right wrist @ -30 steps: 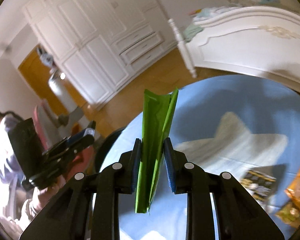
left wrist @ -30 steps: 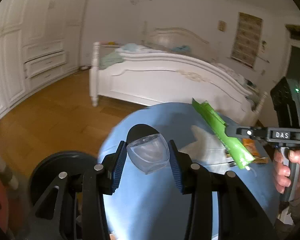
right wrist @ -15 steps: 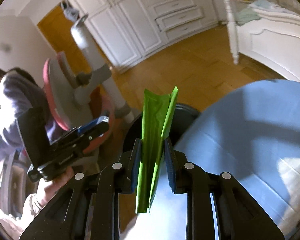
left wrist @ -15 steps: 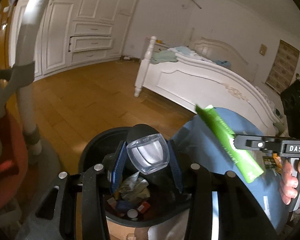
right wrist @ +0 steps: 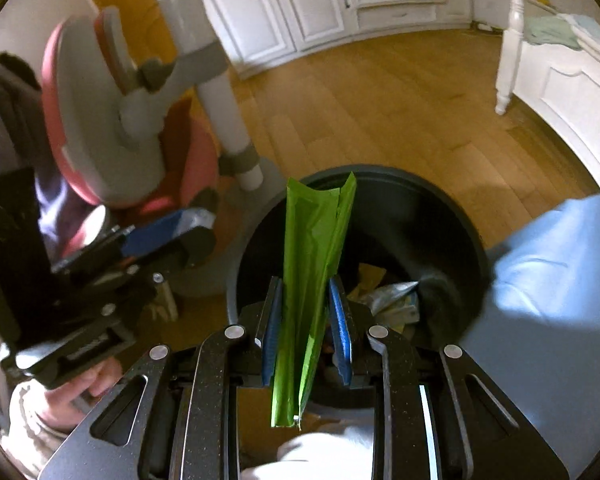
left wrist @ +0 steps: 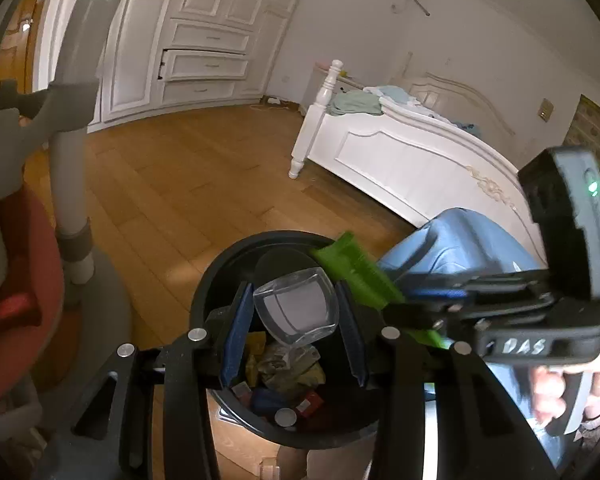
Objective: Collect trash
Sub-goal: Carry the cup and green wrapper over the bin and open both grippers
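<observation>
**Trash right over the bin**

Trash check: our right tool (right wrist: 306, 330) pinches a floppy green wrapper (right wrist: 314, 256), the left tool (left wrist: 294, 322) clamps a stiff, light clear plastic cup (left wrist: 294, 308), both above the black bin (right wrist: 460, 224). Mid-body grips look fine.

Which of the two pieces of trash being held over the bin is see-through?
The clear plastic cup in the left gripper. The right gripper holds an opaque green wrapper.

Cup (left wrist: 296, 308), wrapper (right wrist: 312, 280) seemingly over bin (left wrist: 220, 276)
</observation>
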Action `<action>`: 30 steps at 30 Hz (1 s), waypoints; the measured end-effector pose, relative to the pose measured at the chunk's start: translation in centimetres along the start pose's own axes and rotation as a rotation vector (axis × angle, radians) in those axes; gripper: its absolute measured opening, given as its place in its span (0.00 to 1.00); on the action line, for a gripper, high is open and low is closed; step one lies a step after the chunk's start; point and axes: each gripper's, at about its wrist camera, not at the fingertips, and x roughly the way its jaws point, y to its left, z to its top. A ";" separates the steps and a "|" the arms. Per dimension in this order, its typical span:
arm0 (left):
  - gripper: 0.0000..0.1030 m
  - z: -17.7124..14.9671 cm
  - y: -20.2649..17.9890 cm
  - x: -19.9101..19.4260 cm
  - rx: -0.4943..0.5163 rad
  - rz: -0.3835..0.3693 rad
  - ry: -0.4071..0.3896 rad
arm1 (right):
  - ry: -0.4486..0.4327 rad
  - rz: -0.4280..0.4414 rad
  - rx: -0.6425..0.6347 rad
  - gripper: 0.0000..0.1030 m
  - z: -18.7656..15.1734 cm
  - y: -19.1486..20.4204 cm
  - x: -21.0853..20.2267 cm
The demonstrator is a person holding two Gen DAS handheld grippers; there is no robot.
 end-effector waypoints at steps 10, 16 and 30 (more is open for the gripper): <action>0.41 -0.2 -0.2 1.8 0.011 -0.010 0.037 | -0.004 -0.023 0.004 0.48 -0.4 -1.8 0.9; 0.42 -0.6 -1.4 4.5 0.050 -0.024 0.107 | -0.035 -0.074 0.004 0.58 -1.0 -2.8 -0.3; 0.64 -2.4 -3.6 7.4 0.122 -0.037 0.233 | -0.273 -0.089 0.091 0.67 -4.2 -6.2 -9.1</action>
